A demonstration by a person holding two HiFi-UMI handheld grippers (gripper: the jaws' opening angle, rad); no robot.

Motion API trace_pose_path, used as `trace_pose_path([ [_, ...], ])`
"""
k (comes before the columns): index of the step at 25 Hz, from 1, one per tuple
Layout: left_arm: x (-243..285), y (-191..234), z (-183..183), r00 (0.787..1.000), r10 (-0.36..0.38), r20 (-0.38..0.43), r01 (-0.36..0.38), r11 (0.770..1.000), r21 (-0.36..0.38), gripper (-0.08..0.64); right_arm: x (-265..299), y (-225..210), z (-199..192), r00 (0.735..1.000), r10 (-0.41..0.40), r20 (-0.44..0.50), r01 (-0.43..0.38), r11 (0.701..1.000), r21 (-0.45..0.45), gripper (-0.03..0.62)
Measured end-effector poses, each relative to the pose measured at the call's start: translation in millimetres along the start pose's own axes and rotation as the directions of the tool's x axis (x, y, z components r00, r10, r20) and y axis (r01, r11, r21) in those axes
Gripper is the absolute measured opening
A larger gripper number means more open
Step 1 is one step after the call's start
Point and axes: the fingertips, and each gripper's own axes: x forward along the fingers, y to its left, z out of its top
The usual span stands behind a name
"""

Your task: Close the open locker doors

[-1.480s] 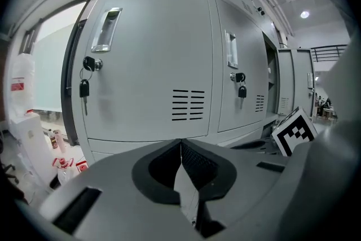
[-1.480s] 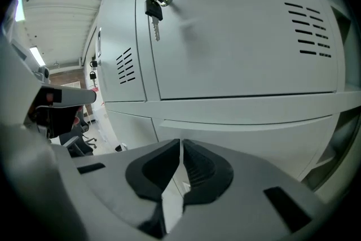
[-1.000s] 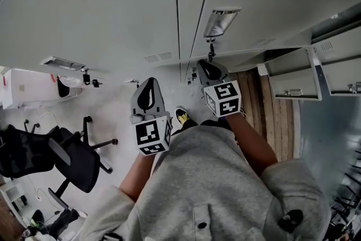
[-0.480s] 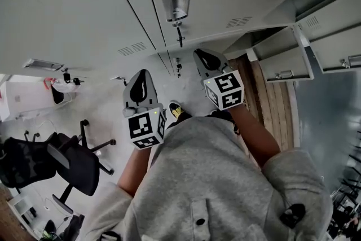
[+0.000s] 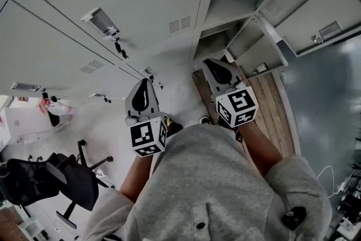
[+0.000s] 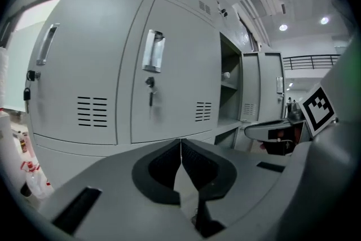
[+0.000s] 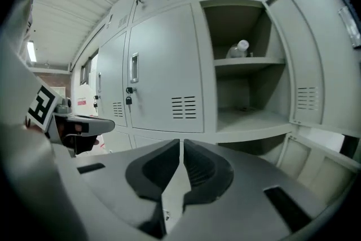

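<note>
Door (image 7: 321, 53) wide open, apart from right tongs (image 7: 181, 145) and left tongs (image 6: 180, 145), both pressed together, empty. May rebound ajar if shoved hard, or slide off the narrow tips.

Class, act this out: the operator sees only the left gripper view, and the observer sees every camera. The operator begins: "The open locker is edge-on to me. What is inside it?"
Observer: A pale bottle sits on the upper shelf.
Operator: Is only that one door open?
Observer: No. The right gripper view shows a lower door swung out beneath the upper door.
Operator: Is the right gripper holding anything?
Observer: No. The right gripper has its jaws together, with nothing between them.
</note>
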Motion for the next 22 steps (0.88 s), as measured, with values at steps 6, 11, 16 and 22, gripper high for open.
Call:
trace_pose_path([
  [6, 3, -85, 0, 0.997, -0.073, 0.001, 0.073, 0.997, 0.023, 0.011, -80, -61, -6, 0.996, -0.084, 0.029, 0.083, 0.996, 0.026, 0.043],
  [11, -7, -146, -3, 0.995, -0.095, 0.002, 0.095, 0.995, 0.037, 0.011, -137, -97, -15, 0.993, -0.108, 0.042, 0.107, 0.994, 0.027, 0.043],
  [16, -16, -186, -8, 0.997, -0.082, 0.003, 0.082, 0.996, 0.043, 0.011, -178, -123, -26, 0.992, -0.113, 0.058, 0.111, 0.993, 0.040, 0.043],
  [22, -24, -217, -11, 0.998, -0.070, -0.006, 0.071, 0.996, 0.051, 0.011, -212, -145, -29, 0.990, -0.123, 0.073, 0.120, 0.991, 0.053, 0.043],
])
